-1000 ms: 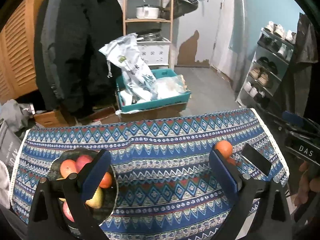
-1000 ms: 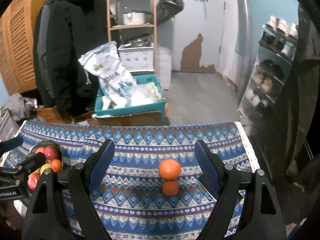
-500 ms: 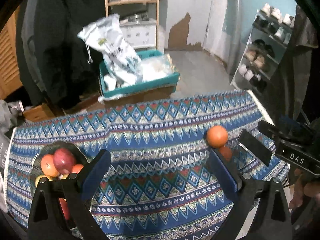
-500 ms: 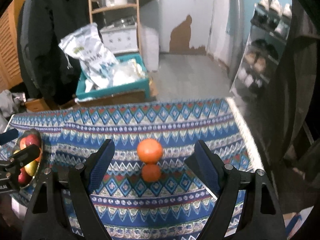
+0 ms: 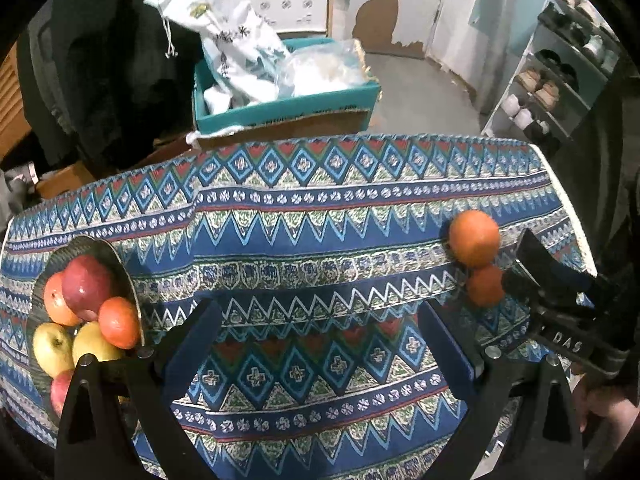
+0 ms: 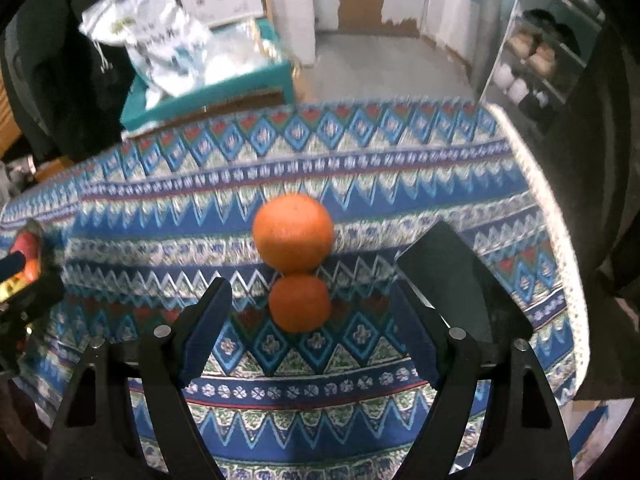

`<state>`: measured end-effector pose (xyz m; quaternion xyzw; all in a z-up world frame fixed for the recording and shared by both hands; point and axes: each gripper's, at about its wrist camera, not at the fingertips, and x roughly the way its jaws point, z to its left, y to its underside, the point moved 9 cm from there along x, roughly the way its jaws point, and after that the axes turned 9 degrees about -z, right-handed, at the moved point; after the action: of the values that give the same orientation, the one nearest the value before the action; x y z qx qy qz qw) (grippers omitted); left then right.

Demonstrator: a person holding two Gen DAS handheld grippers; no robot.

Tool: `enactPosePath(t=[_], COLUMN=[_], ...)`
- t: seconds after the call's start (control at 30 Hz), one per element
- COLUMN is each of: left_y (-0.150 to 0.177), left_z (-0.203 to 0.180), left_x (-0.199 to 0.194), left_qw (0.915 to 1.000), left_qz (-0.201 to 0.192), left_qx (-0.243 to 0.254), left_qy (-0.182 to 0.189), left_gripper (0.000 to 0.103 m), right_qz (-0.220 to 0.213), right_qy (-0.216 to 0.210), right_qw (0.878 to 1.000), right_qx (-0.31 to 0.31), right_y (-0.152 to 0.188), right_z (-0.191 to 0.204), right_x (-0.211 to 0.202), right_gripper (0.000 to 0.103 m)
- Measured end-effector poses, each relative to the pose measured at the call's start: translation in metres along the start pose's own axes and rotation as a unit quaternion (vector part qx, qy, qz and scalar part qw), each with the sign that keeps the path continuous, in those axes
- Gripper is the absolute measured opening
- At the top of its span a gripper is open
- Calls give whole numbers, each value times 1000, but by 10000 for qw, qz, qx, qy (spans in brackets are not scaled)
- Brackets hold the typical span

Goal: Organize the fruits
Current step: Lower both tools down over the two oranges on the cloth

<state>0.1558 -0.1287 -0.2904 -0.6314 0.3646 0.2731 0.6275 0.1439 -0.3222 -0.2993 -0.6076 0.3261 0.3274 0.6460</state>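
Left wrist: left gripper (image 5: 320, 344) released, empty, over table's near edge. Bowl (image 5: 120, 268) of fruit at left edge; two oranges touching near right edge, well apart, beside right gripper (image 5: 532, 264).

Right wrist: right gripper (image 6: 312, 316) released, nothing held; small orange (image 6: 299, 303) straight ahead between fingers, large orange (image 6: 294, 232) touching behind, pair lined front-to-back. Right nearer. Bowl barely visible here.

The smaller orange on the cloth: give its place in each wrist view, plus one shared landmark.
Left wrist view: smaller orange at right, below the larger orange, beside the right gripper.
Right wrist view: centre, just ahead of the open right gripper, touching the larger orange.
Shared landmark: teal box beyond the table.
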Motion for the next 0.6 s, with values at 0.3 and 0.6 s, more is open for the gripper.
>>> enactPosePath(t=[0.3, 0.6], left_y=[12, 16], left_z=[8, 4], left_x=[32, 39], left_qw=[9995, 9996], left_qz=[239, 269], left_qx=[-179, -60], left_qy=[-53, -41], left_gripper=[99, 99], right_qz=[409, 461], right_qy=[57, -159], right_qw=[9990, 9987], right_qx=[-142, -136], right_y=[23, 37], right_z=[0, 5], right_x=[35, 54], right_gripper=[81, 50])
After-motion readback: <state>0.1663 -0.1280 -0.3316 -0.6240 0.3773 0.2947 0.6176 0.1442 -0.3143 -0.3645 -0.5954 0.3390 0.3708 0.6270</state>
